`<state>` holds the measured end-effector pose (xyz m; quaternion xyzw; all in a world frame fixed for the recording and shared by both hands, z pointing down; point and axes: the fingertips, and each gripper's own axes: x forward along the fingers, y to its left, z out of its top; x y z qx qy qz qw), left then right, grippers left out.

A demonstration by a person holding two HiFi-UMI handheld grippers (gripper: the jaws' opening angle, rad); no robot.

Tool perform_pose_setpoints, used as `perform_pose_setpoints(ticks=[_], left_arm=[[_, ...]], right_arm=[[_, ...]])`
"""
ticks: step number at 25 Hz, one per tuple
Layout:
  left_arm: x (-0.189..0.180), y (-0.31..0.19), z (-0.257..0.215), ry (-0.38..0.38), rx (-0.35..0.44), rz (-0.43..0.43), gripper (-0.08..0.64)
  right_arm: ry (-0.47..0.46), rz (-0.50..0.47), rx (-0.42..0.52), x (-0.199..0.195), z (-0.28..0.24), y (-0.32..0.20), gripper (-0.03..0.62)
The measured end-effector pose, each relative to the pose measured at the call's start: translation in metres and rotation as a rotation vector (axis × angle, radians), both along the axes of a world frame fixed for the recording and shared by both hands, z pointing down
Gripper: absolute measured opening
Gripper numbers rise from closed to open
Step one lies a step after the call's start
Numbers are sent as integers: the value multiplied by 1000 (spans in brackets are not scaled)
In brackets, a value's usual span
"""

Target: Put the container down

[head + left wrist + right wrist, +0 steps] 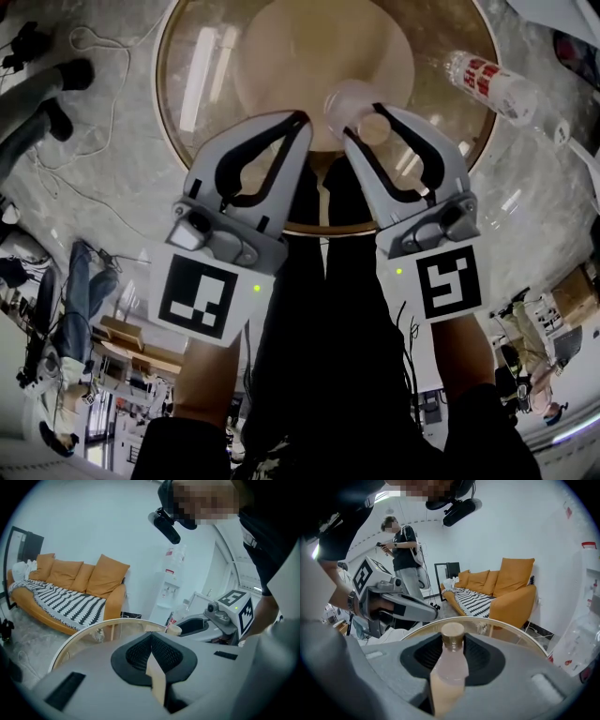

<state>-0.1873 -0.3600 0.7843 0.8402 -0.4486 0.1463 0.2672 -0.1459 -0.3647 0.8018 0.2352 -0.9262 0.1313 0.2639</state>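
Note:
The container (352,105) is a small translucent bottle of pale beige liquid with a tan cap (453,631). It sits between the jaws of my right gripper (367,124), which is shut on its body (449,670), cap pointing away from the gripper. It hangs over the near part of the round glass table (178,141). My left gripper (302,118) is beside it to the left over the same table. Its fingertips meet and hold nothing; in the left gripper view only a thin sliver shows between the jaws of the left gripper (152,638).
A clear water bottle (487,84) with a red label stands by the table's right rim (583,620). The table's beige base (281,56) shows through the glass. An orange sofa (70,592) with a striped blanket lies beyond. Another person (405,559) stands further back. Cables (94,56) lie on the floor.

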Motion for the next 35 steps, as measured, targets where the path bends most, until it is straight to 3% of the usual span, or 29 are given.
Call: perform_pose_setpoints(ticks=[4, 16, 35], left_arm=[[-4, 5, 16, 16, -25, -30, 14], [-18, 10, 71, 24, -60, 2, 14], [-25, 23, 110, 6, -118, 7, 14]], right_arm=[[6, -11, 5, -4, 13, -3, 135], [19, -8, -11, -30, 69, -9, 135], [4, -40, 3, -28, 98, -6, 135]])
